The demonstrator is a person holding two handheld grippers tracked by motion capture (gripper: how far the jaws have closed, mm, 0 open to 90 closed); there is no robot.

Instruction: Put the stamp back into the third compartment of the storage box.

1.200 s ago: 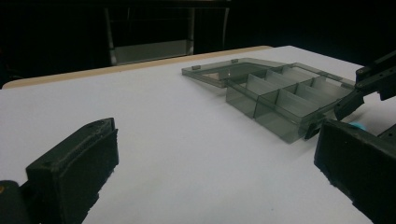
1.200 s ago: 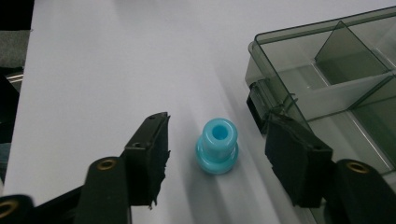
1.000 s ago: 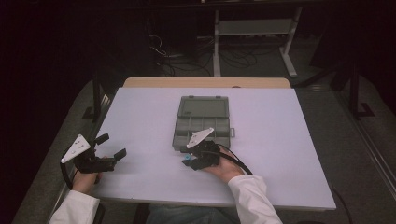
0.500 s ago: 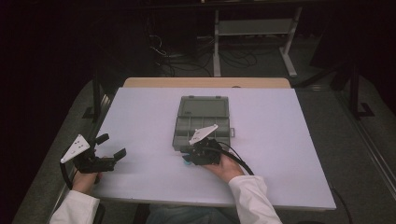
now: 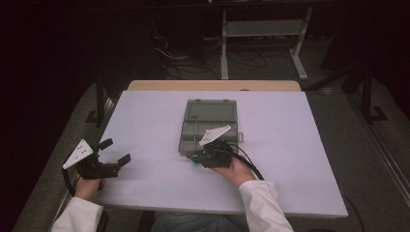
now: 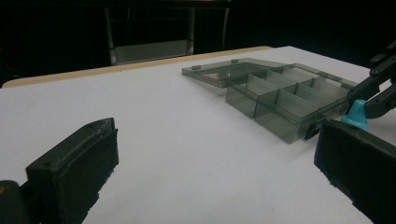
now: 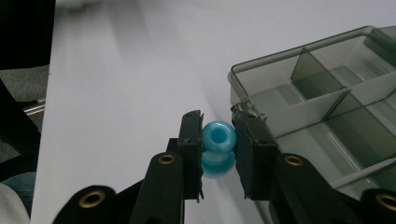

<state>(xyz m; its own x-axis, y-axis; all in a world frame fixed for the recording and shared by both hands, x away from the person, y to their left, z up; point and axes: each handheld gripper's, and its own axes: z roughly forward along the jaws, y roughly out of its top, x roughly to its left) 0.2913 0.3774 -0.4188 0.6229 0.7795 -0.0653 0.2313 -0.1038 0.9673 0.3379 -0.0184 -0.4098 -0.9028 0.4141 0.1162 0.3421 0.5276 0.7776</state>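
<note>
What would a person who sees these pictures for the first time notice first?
The bright blue bead stands out most: the right hand-held gripper pinches it just off the near corner of the organizer box. That smoky transparent box lies open at the middle of the white table, its compartments looking empty. The left hand-held gripper waits open near the table's left edge.

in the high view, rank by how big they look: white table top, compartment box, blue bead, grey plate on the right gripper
1. White table top
2. Compartment box, lid open
3. Grey plate on the right gripper
4. Blue bead, a speck between the jaws

The plate sits higher, nearer the camera, so it may look slightly oversized.
</note>
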